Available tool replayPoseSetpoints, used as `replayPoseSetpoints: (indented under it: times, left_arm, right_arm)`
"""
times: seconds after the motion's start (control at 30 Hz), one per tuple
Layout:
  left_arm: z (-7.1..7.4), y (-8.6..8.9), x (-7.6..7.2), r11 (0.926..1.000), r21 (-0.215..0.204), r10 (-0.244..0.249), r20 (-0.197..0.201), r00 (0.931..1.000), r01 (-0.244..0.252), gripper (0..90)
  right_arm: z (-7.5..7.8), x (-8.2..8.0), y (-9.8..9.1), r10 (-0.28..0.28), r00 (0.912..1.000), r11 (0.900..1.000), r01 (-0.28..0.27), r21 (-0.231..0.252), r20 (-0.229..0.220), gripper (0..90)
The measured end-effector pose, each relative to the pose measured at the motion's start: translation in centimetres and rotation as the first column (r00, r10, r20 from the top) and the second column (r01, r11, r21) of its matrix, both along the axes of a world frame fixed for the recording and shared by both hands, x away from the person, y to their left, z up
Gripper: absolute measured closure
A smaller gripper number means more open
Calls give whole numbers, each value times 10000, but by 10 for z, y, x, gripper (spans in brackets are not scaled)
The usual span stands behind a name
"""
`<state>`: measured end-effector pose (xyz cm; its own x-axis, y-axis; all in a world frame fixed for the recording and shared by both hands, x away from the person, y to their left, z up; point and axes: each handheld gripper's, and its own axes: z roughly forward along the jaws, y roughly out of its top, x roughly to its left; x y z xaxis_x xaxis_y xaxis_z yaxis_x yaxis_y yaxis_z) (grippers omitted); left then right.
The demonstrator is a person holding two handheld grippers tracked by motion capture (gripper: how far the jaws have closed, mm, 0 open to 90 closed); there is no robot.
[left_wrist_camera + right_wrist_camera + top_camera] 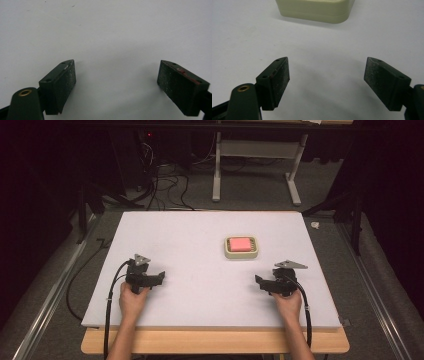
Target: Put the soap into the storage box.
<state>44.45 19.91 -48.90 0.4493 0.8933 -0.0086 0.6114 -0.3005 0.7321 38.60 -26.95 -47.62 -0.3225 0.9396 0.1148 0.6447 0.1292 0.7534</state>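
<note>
Looking down from the high view, you hold the left gripper (159,279) and right gripper (259,281) low over the white table (190,235), with the pink block (240,244) in its cream tray (241,254) beyond the right one. Your left gripper view shows jaws wide apart over bare surface. Your right gripper view shows empty, parted jaws and the tray (317,11) ahead, unobstructed.

A white table (200,245) fills the centre of the frame. Right of centre sits a cream dish (241,254) holding a pink block (240,243). At lower left the left gripper (161,277), at lower right the right gripper (258,281), each hand-held, their tips pointing inward, well apart from the dish.
</note>
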Motion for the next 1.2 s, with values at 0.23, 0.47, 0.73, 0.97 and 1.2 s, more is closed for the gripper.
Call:
replayPoseSetpoints:
  times: [0.23,0.47,0.73,0.97,1.2]
  left_arm:
    - [0,0,0,10000,0,-3,-3,10000,3,157]
    - [0,0,0,10000,2,-4,-3,10000,4,156]
    - [0,0,0,10000,-3,2,-2,10000,-2,157]
    - [0,0,0,10000,-2,-2,-6,10000,2,156]
    - [0,0,0,10000,-6,1,-5,10000,-1,156]
  right_arm:
    - [-3,3,5,-60,10000,9987,56,-504,-67,211]
    - [-6,4,10,-104,9997,9933,75,-1152,-238,204]
    - [-7,5,14,-55,9996,9889,12,-1483,-287,188]
    - [-7,4,14,-56,9996,9891,15,-1470,-277,188]
    - [-7,4,14,-51,9996,9890,9,-1479,-279,188]
